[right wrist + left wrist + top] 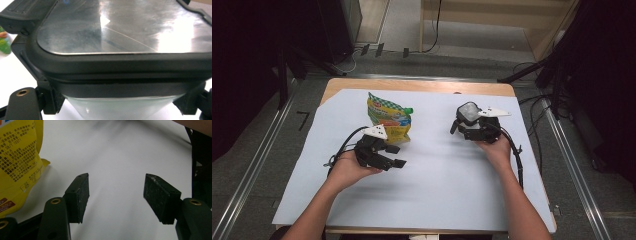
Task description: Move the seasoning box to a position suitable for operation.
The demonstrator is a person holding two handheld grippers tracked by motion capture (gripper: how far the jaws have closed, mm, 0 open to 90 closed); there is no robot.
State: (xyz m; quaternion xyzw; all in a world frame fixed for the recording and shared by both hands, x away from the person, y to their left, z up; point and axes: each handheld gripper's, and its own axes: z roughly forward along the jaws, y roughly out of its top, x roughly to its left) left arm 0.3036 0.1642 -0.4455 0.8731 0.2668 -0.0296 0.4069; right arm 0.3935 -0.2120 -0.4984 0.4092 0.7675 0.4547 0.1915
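Observation:
A yellow snack bag with a green corner lies on the white sheet at the back left; its printed back fills the left edge of the left gripper view. Just in front of it my left gripper rests low over the sheet, jaws open with only bare paper between the pads. On the right, a clear box with a black-rimmed metal lid is lifted off the sheet. My right gripper is shut on the box's clear body, just under the lid, one pad on each side.
The white sheet covers most of a wooden table. Bare paper lies between the two hands and toward the front edge. Cables trail from both grippers. Metal rails and dark stands flank the table on the floor.

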